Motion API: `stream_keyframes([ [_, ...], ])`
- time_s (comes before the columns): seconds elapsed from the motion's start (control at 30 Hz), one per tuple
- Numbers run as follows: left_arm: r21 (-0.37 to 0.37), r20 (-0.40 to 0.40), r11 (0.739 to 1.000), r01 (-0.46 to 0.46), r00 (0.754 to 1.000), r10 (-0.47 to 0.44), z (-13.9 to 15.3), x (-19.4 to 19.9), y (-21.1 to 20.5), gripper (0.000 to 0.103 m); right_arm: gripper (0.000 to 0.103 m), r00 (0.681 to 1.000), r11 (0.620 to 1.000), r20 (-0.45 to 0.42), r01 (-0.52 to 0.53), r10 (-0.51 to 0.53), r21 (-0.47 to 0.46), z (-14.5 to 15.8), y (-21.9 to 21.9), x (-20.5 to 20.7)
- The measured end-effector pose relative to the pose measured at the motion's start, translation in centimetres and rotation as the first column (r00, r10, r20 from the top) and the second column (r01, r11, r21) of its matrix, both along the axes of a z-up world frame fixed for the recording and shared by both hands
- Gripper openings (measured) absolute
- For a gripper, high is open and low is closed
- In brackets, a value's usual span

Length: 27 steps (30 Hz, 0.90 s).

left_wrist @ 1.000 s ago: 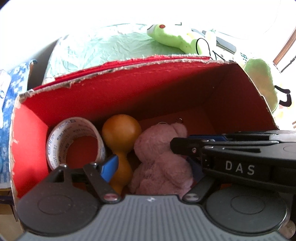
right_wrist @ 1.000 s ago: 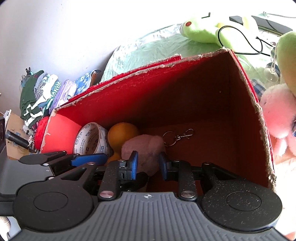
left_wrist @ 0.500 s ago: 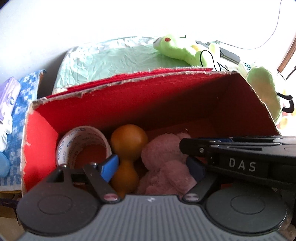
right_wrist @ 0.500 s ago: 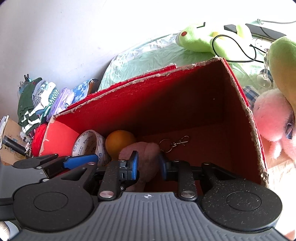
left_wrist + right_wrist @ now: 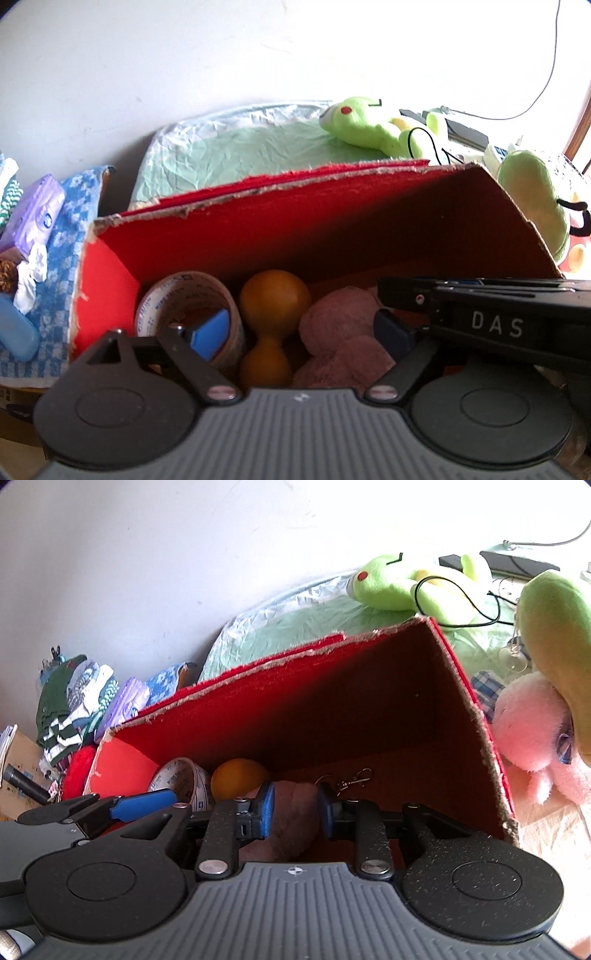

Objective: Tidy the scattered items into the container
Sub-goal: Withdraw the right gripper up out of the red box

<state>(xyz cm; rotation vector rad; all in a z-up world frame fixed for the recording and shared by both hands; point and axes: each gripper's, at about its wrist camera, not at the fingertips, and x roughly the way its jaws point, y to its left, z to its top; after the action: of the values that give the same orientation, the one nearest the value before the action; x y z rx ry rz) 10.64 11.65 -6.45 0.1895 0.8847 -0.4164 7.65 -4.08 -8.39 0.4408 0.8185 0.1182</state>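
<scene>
A red cardboard box [image 5: 332,221] [image 5: 332,709] holds a tape roll [image 5: 184,299] [image 5: 177,779], an orange dumbbell-shaped toy [image 5: 273,299] [image 5: 236,777], a pink plush [image 5: 340,332] [image 5: 291,819] and a metal key clasp [image 5: 347,779]. My left gripper [image 5: 303,336] is open and empty above the box's near edge. My right gripper [image 5: 293,810] is open over the pink plush, its blue pads on either side of it and apart from it. The right gripper's body also crosses the left wrist view [image 5: 491,321].
A green frog plush [image 5: 369,125] [image 5: 406,583] lies on a green sheet behind the box. Another green plush [image 5: 535,199] and a pink plush [image 5: 532,731] sit right of the box. Folded clothes and a blue towel [image 5: 62,221] lie to the left.
Both grippers have pulled back and up from the box, so more of the wall and bed shows. The right gripper's jaws have widened. The pink plush stays in the box.
</scene>
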Motion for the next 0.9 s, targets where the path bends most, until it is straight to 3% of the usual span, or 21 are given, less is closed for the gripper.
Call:
stream_keyframes([
  [0.2,0.008,0.086,0.999,-0.044,0.995,0.043,0.4,-0.7,0.2,0.092,0.034,0.997,0.999,0.078,0.03,-0.028,-0.021,1.1,-0.2,-1.5],
  [0.43,-0.005,0.117,0.993,-0.115,0.987,0.115,0.8,-0.8,0.4,0.095,0.035,0.984,0.999,0.174,0.037,-0.029,-0.04,3.1,-0.6,-4.1],
  [0.63,-0.08,0.143,0.984,-0.16,0.975,0.17,2.9,-2.7,1.2,0.096,0.036,0.966,0.997,0.26,0.016,0.005,-0.077,4.5,-0.7,-6.0],
  [0.83,-0.127,0.145,0.974,-0.189,0.967,0.207,4.3,-5.4,2.5,0.096,0.052,0.933,0.996,0.359,0.036,-0.004,-0.083,5.8,-1.9,-8.3],
  [0.9,-0.14,0.149,0.969,-0.203,0.963,0.223,4.9,-6.5,3.0,0.096,0.052,0.921,0.995,0.39,0.035,0.005,-0.095,6.2,-2.1,-8.8],
])
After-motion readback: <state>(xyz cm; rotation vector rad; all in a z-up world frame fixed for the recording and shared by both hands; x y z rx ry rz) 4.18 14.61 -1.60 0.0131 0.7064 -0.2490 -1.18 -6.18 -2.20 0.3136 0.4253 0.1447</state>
